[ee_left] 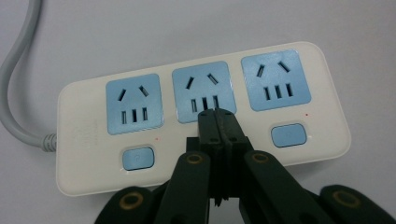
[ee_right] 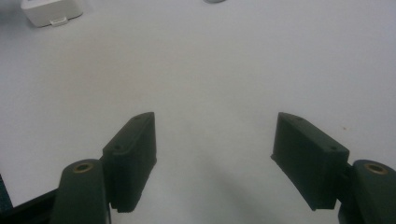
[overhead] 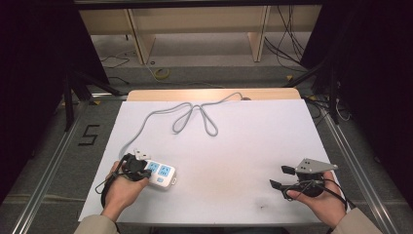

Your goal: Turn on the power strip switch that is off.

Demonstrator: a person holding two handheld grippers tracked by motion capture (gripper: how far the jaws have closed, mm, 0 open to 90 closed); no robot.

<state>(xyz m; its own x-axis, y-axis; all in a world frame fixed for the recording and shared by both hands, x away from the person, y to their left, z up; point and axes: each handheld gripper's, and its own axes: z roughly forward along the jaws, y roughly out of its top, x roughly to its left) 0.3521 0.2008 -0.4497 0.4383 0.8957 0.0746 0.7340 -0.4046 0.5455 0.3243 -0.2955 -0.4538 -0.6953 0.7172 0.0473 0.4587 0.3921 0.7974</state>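
A white power strip (overhead: 161, 174) with three blue sockets lies at the front left of the white table sheet (overhead: 243, 141). Its grey cable (overhead: 195, 114) loops toward the table's back edge. My left gripper (overhead: 145, 170) is shut, and its tips (ee_left: 217, 115) rest over the power strip (ee_left: 84, 130) just below the middle socket. They hide the spot where a middle button would be. A blue button sits under each outer socket. My right gripper (overhead: 281, 177) is held open above bare sheet at the front right, nothing between its jaws (ee_right: 212, 120). A corner of the strip (ee_right: 51, 11) appears far off.
The cable (ee_left: 18, 56) leaves the strip's left end. A wooden table edge (overhead: 214, 94) runs along the back. Metal rails flank the table, and a "5" marker (overhead: 88, 135) lies on the floor at left. Wooden shelving and loose cables stand beyond.
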